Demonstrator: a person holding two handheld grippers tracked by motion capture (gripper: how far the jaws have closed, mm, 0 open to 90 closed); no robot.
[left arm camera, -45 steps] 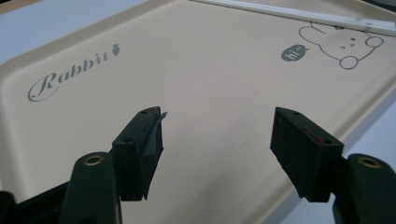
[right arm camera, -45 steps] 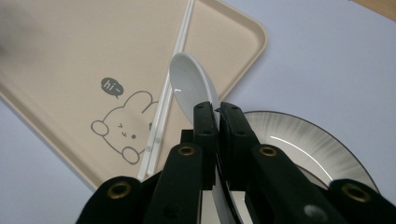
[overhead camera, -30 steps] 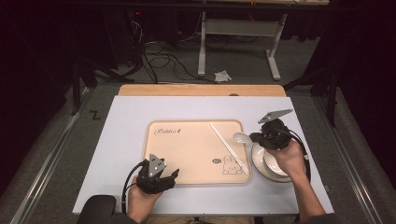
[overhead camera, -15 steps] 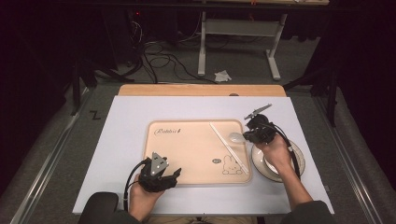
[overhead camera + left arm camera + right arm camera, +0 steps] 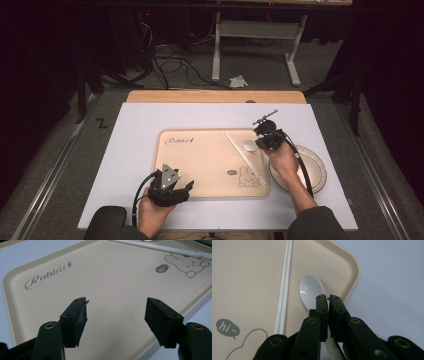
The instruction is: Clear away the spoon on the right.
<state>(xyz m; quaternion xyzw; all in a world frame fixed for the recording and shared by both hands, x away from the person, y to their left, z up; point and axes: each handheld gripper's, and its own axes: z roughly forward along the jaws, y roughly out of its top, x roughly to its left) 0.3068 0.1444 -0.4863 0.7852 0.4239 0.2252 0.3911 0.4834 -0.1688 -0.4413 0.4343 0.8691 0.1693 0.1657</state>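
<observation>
My right gripper (image 5: 326,298) is shut on the handle of a white spoon (image 5: 311,290). The spoon's bowl sits just over the far right corner of the beige tray (image 5: 249,270), beside a pair of white chopsticks (image 5: 284,285). In the high view the right gripper (image 5: 260,142) holds the spoon (image 5: 250,145) at the right side of the tray (image 5: 200,160), right of the chopsticks (image 5: 240,150). My left gripper (image 5: 188,187) rests at the tray's near left corner. Its jaws stand wide apart over the tray (image 5: 112,277), the left gripper (image 5: 117,307) holding nothing.
A white round plate (image 5: 312,172) lies on the white table cover (image 5: 140,130) right of the tray, partly under the right forearm. The tray bears a "Rabbit" script (image 5: 46,275) and a rabbit drawing (image 5: 187,263). Table legs and cables stand on the floor beyond.
The right gripper has moved left and down with the spoon, from above the plate to the tray's right side. The left gripper has stayed where it was.
</observation>
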